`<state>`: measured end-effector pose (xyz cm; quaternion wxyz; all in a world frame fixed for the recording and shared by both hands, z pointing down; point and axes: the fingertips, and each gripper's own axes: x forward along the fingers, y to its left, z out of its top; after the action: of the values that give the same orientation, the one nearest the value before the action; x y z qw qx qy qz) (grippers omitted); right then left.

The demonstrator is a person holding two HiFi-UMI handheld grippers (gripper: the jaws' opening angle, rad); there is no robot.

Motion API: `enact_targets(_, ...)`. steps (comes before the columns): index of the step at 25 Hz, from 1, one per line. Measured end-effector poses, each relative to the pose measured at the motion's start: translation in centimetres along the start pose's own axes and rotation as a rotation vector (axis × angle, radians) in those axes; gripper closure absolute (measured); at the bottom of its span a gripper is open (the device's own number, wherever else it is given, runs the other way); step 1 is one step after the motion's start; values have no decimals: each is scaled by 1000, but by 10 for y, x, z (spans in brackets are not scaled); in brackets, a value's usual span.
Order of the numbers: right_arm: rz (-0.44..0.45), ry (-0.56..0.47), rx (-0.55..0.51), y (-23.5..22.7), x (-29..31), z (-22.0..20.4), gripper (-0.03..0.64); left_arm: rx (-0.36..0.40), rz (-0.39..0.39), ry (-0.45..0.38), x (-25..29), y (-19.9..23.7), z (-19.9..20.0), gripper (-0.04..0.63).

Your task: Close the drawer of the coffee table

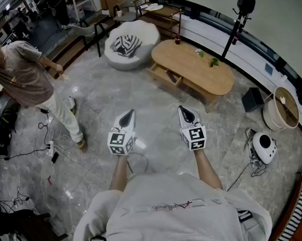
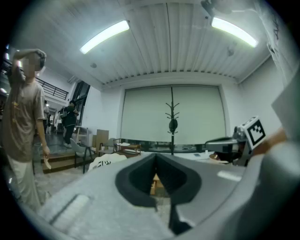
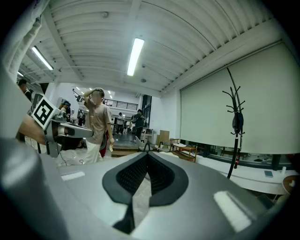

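2 hand-held grippers [image 1: 132,113] [image 1: 181,109], 1 coffee table [image 1: 193,65] w/ 1 drawer [image 1: 166,76], 1 coat rack [image 1: 246,3].

Grey marble-tile floor [image 1: 139,97]; black metal coat stand [image 1: 246,3] against pale wall; white cloud-shaped pouf [image 1: 144,36] left of stand; ceiling strip lights [image 2: 105,36] on

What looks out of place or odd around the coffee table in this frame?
The drawer of the oval coffee table stands pulled out over the floor on the side facing the person, with a dark item lying in it. Nothing on the tabletop looks spilled or knocked over.
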<state>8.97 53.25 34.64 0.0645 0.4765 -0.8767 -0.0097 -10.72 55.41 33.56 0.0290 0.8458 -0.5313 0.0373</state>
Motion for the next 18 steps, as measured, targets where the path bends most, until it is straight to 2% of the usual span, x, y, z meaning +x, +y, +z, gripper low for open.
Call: enact_targets(18,45,-34,9,-20,-11,0,612,13,22,3,15,-24,3,597)
